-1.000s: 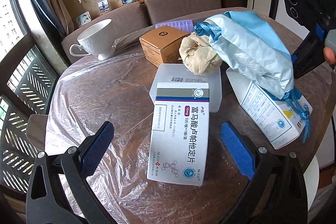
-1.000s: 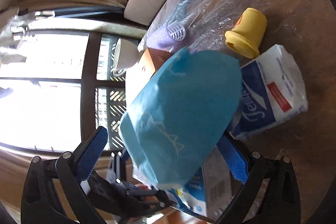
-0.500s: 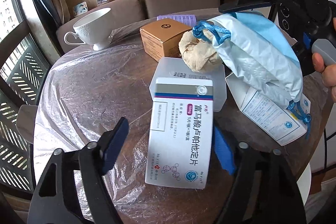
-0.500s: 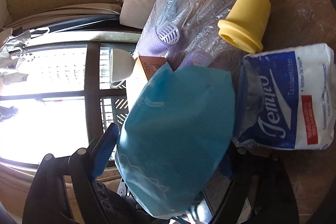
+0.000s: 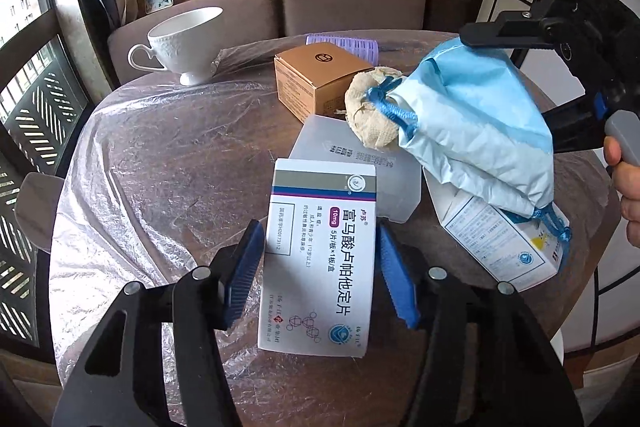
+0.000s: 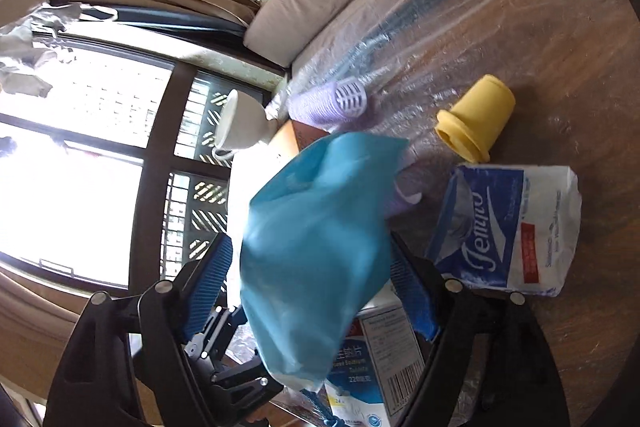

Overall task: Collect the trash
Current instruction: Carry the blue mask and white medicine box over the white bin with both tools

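The white medicine box [image 5: 320, 259] lies at the table's [image 5: 160, 163] six o'clock edge, pinched between the left tool's [image 5: 320, 275] narrowed blue pads. At two o'clock the right tool [image 6: 308, 287] holds the blue bag [image 5: 476, 119]; a crumpled tissue [image 5: 372, 111] pokes from its mouth.
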`<state>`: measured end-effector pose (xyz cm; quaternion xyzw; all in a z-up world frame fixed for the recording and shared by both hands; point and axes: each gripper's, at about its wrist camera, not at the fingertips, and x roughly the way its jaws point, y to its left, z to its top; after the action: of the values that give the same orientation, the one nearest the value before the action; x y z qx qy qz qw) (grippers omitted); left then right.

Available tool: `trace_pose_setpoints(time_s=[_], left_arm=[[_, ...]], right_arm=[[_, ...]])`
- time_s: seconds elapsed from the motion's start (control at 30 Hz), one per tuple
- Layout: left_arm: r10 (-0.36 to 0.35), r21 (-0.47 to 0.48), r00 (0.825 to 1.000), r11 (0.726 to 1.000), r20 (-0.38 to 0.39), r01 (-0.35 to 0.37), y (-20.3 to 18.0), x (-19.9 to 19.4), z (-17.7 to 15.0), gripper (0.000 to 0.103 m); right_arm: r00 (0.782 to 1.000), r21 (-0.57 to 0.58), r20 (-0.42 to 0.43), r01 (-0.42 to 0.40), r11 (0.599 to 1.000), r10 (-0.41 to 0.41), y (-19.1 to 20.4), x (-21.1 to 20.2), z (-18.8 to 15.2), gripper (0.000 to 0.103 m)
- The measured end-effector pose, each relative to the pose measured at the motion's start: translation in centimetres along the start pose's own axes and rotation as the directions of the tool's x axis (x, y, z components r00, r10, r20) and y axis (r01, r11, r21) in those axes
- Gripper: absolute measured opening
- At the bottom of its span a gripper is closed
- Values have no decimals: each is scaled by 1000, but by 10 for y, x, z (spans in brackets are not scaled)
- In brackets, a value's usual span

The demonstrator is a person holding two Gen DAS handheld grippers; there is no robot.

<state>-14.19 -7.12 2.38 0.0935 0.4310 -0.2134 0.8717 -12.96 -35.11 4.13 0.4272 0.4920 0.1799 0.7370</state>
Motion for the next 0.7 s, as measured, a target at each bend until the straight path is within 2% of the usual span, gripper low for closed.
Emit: trace_pose_setpoints(time_s=[0.1, 0.17, 0.27, 0.3, 0.4, 0.43, 0.5, 0.57, 0.7], left_arm=[[-4, -2, 1000, 1000, 5, 4, -1, -1, 1, 59], [-10, -7, 1000, 1000, 5, 10, -2, -2, 0, 59], [-8, -12, 1000, 1000, 7, 8, -1, -4, -1, 59], [-8, -16, 1000, 1000, 8, 8, -1, -5, -2, 59], [-10, -30, 1000, 999, 7, 10, 1, -7, -3, 59], [-11, -35, 1000, 999, 7, 11, 2, -7, -4, 59], [-14, -40, 1000, 999, 5, 14, 3, -7, -5, 59], [-14, -41, 1000, 999, 4, 14, 3, -8, -5, 59], [-12, -39, 1000, 999, 13, 12, 2, -11, -4, 58]], right_arm=[[1000, 3, 10, 21, 1000, -22, -2, 7, 0, 89], [1000, 34, 15, 8, 999, -8, 0, 11, 2, 94], [1000, 89, 2, -14, 996, 14, -3, 16, 6, 96], [999, 82, -6, -31, 996, 32, -4, 17, 5, 96], [1000, 27, -4, -13, 1000, 13, 0, 13, 1, 95], [1000, 19, 4, -14, 1000, 14, -1, 11, 0, 93], [1000, 25, -5, -25, 999, 25, -2, 11, -2, 76], [999, 28, -16, -39, 999, 39, -3, 12, -3, 65], [999, -6, 19, -40, 999, 40, 0, 1, -4, 55]])
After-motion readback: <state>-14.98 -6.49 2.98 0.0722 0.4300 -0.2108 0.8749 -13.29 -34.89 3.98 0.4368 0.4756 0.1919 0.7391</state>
